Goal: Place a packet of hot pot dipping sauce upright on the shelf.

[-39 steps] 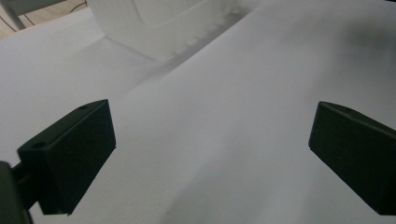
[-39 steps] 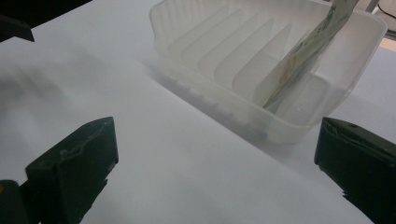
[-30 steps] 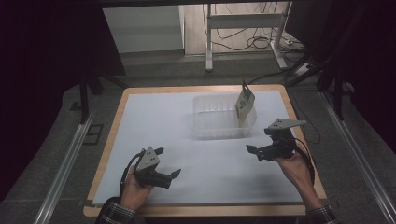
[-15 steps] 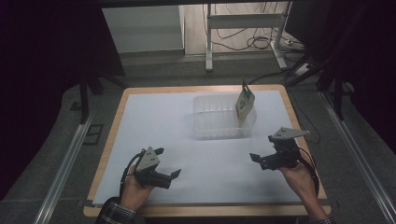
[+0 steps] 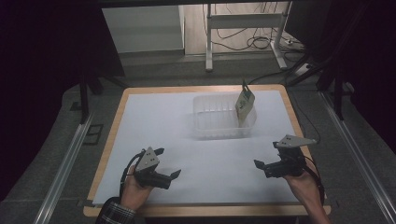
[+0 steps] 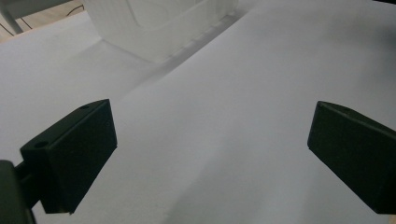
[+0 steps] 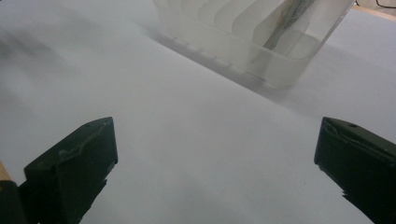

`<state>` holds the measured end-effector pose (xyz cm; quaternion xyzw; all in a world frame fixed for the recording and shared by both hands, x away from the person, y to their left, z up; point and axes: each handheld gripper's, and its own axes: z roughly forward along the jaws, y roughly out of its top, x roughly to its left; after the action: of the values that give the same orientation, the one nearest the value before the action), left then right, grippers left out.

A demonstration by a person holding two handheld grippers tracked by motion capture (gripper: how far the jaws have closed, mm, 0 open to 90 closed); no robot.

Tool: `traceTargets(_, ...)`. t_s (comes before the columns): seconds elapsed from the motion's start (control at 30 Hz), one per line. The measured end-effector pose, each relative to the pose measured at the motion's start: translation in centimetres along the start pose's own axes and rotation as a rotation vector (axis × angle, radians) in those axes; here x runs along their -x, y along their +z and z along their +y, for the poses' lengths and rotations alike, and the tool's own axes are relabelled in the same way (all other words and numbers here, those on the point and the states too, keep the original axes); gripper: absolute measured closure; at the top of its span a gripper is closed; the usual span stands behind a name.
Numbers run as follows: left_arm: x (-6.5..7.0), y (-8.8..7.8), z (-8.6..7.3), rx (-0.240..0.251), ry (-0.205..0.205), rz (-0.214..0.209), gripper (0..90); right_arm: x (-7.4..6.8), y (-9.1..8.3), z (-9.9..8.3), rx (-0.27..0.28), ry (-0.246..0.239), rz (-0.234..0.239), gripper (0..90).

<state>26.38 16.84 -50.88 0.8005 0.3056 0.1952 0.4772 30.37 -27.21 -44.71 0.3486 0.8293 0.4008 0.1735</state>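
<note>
a clear plastic tub (image 5: 219, 122) is set on the white sheet (image 5: 163, 121) covering the table (image 5: 116, 107), toward the far-right part of the sheet. a flat packet (image 5: 244, 103) is stood on edge inside the tub at its right end, tilted, w/ its top corner raised above the rim. in the right gripper view the tub (image 7: 224, 37) is seen ahead and up, w/ the packet (image 7: 285, 21) leaned against the ribbed wall; print on the packet is too blurred to be read.

the left gripper (image 5: 164, 164) is held in the person's left hand (image 5: 133, 191) near the front-left of the sheet, well apart from the tub. its jaws are spread wide w/ nothing between them, as confirmed in the left gripper view (image 6: 210, 158), where bare sheet is seen in the gap and the tub (image 6: 159, 23) is at the top edge.

the right gripper (image 5: 266, 156) is held in the right hand (image 5: 306, 184) near the front-right of the sheet, in front of the tub and apart from it. its jaws are likewise spread wide and empty (image 7: 215, 172).
</note>
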Motion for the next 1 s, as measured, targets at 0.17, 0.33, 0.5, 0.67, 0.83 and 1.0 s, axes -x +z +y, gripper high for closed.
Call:
traceTargets(0.17, 0.0, 0.0, 0.0, -0.001, 0.001, 0.000, 1.3, -0.1, -0.3, -0.6, 0.001, -0.001, -0.009, 0.0)
traceTargets(0.33, 0.0, 0.0, 0.0, -0.002, 0.003, -0.001, 1.3, -0.2, -0.6, -1.4, 0.000, -0.005, -0.023, 0.0)
traceTargets(0.5, 0.1, 0.1, 0.0, -0.007, 0.005, 0.000, 1.3, -0.2, -0.8, -2.2, -0.003, -0.008, -0.036, 0.0)
traceTargets(0.67, 0.1, 0.1, 0.0, -0.008, 0.007, 0.001, 1.3, -0.3, -1.0, -2.9, -0.010, -0.017, -0.052, 0.0)
traceTargets(0.83, 0.1, 0.1, 0.0, -0.011, 0.008, 0.002, 1.3, -0.4, -1.1, -3.6, -0.015, -0.026, -0.063, 0.0)
traceTargets(1.0, 0.1, 0.2, 0.0, -0.012, 0.009, 0.002, 1.3, -0.3, -1.0, -4.2, -0.027, -0.029, -0.068, 0.0)
